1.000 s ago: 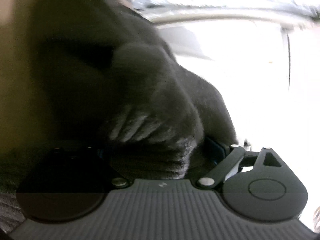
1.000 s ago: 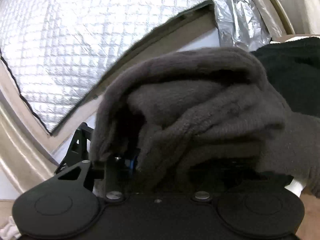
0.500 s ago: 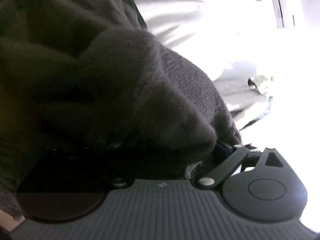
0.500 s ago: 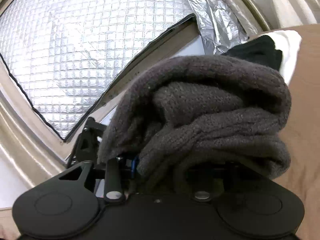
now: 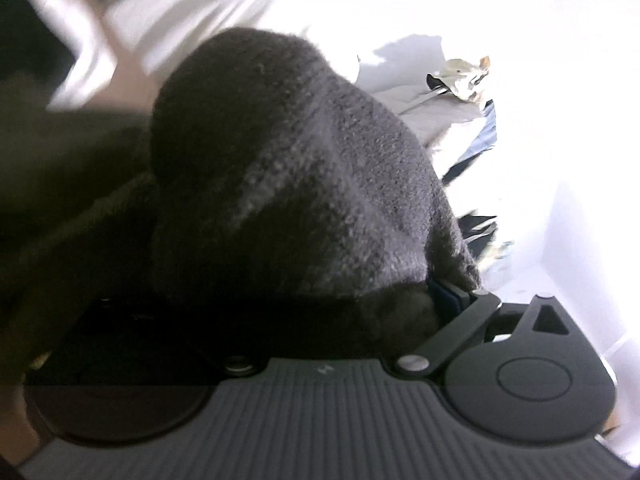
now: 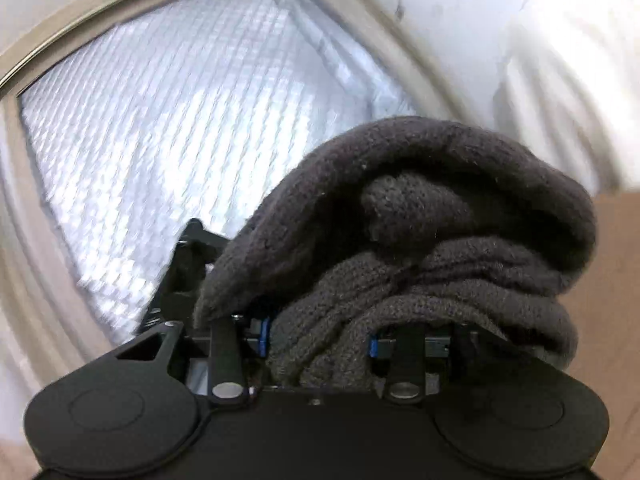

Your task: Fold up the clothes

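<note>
Both grippers — left gripper [image 5: 320,300], right gripper [image 6: 320,332] — were clenched on the folded grey knit sweater [image 6: 420,240], bundled so the folds stayed together beside the quilted foil sheet [image 6: 168,128].

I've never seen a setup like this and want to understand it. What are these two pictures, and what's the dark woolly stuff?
No robot: a person holds a two-finger gripper in each hand, each with a fisheye camera looking along its fingers. One picture comes from the left gripper, one from the right gripper. Both grip a dark grey knit garment, bunched between the jaws; the left jaws have just been opening slightly. Behind it is a quilted silver sheet.
</note>
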Action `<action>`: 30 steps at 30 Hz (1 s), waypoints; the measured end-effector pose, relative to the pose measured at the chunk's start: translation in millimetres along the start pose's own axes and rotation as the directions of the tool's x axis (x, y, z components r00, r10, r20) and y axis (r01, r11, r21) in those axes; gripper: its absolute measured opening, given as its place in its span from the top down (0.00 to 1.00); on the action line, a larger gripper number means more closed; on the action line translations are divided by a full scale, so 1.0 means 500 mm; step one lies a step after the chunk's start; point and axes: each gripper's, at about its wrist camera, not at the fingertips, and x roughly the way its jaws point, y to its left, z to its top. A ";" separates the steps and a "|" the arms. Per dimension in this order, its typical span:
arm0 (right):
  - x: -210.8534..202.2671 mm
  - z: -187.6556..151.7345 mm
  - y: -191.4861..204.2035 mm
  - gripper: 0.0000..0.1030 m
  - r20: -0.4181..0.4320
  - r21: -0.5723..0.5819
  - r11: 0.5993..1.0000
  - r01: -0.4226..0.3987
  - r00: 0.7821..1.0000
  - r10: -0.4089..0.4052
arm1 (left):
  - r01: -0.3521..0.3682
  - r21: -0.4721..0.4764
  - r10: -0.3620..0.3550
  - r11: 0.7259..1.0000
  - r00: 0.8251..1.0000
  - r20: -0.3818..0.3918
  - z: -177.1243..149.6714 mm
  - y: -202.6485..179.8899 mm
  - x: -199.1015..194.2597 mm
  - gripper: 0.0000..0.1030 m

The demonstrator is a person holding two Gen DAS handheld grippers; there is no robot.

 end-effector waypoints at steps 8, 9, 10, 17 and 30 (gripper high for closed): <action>0.140 0.030 -0.211 0.30 0.059 -0.185 0.523 0.832 0.541 -0.839 | -0.630 0.357 0.594 0.689 0.774 0.220 0.040 0.014 0.128 0.02; 0.135 0.009 -0.248 0.31 0.003 -0.117 0.533 0.838 0.537 -0.844 | -0.675 0.376 0.637 0.635 0.733 0.240 0.023 0.035 0.121 0.02; 0.126 -0.014 -0.278 0.31 -0.041 -0.016 0.592 0.806 0.591 -0.806 | -0.684 0.353 0.659 0.638 0.722 0.209 0.000 0.071 0.096 0.02; 0.118 -0.194 -0.376 0.31 -0.240 0.378 0.704 0.602 0.798 -0.553 | -0.696 0.129 0.694 0.706 0.717 0.067 -0.159 0.249 -0.048 0.03; 0.235 -0.227 -0.295 0.30 -0.344 0.129 0.832 0.539 0.812 -0.472 | -0.580 0.234 0.610 0.780 0.789 -0.079 -0.180 0.329 0.036 0.02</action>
